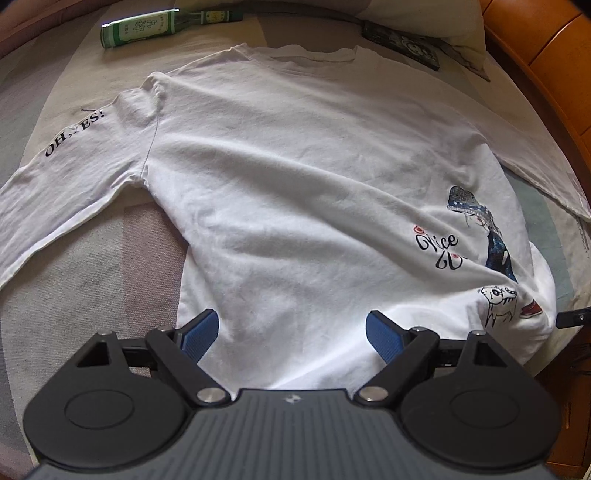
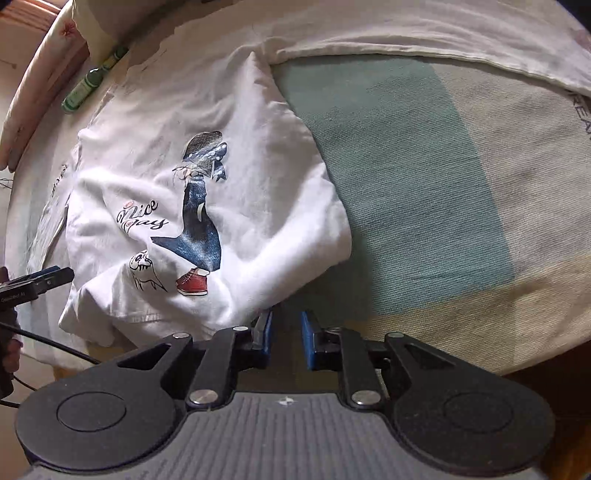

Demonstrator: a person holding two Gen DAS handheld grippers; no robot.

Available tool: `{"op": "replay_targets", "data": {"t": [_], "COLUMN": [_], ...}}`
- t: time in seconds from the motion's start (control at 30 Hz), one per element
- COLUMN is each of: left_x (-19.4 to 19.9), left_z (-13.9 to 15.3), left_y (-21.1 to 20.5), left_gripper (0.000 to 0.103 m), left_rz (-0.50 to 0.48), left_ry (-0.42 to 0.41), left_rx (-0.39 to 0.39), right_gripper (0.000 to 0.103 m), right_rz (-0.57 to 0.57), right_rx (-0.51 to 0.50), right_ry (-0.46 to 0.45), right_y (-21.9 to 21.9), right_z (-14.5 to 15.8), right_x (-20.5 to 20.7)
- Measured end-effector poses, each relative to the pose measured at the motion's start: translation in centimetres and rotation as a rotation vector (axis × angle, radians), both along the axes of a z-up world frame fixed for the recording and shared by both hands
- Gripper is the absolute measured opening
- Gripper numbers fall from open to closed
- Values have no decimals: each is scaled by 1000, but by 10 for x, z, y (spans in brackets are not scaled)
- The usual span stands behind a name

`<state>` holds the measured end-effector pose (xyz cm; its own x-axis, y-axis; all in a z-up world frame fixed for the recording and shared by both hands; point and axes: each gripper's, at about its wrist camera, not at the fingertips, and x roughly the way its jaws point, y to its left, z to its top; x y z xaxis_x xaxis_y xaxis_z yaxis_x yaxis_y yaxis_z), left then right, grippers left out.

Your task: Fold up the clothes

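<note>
A white long-sleeved shirt (image 1: 295,184) lies spread on the bed, collar at the far end, a cartoon print near its right hem. My left gripper (image 1: 291,332) hangs open over the near hem, with nothing between its blue pads. In the right wrist view the shirt's (image 2: 221,240) printed hem corner is bunched and drawn up off the cover to my right gripper (image 2: 285,325). That gripper is shut on the corner with only a narrow slot between its pads. One finger (image 2: 55,277) of the left gripper shows at the left edge.
The striped bed cover (image 2: 406,166) lies bare to the right of the shirt. A green bottle (image 1: 147,27) and a dark flat packet (image 1: 406,44) lie beyond the collar. The orange wooden bed frame (image 1: 554,74) borders the right side. A hand (image 2: 7,350) and a cable (image 2: 55,343) are at the left.
</note>
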<state>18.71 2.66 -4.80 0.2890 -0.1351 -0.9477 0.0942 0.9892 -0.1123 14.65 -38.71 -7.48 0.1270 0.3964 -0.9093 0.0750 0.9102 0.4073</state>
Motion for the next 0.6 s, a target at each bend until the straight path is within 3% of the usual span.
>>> {"op": "replay_targets", "data": {"t": [0.03, 0.1, 0.23, 0.47, 0.6], "left_x": [-2, -5, -13, -24, -45], "left_z": [0, 0, -5, -21, -32], "left_y": [2, 9, 26, 56, 85], "left_gripper": [87, 87, 87, 83, 83], "left_rz": [5, 34, 109, 250, 403], "left_ry": [4, 17, 43, 10, 71], "left_rx": [5, 5, -11, -68, -166], "right_gripper": [24, 39, 60, 61, 66], "right_rz": [-15, -31, 22, 137, 171], "right_rx": [8, 33, 91, 157, 177], "right_ry": [-10, -52, -138, -125, -100], "right_y": [2, 5, 35, 89, 97], "right_z": [2, 10, 29, 25, 25], "right_x": [0, 0, 13, 31, 35]}}
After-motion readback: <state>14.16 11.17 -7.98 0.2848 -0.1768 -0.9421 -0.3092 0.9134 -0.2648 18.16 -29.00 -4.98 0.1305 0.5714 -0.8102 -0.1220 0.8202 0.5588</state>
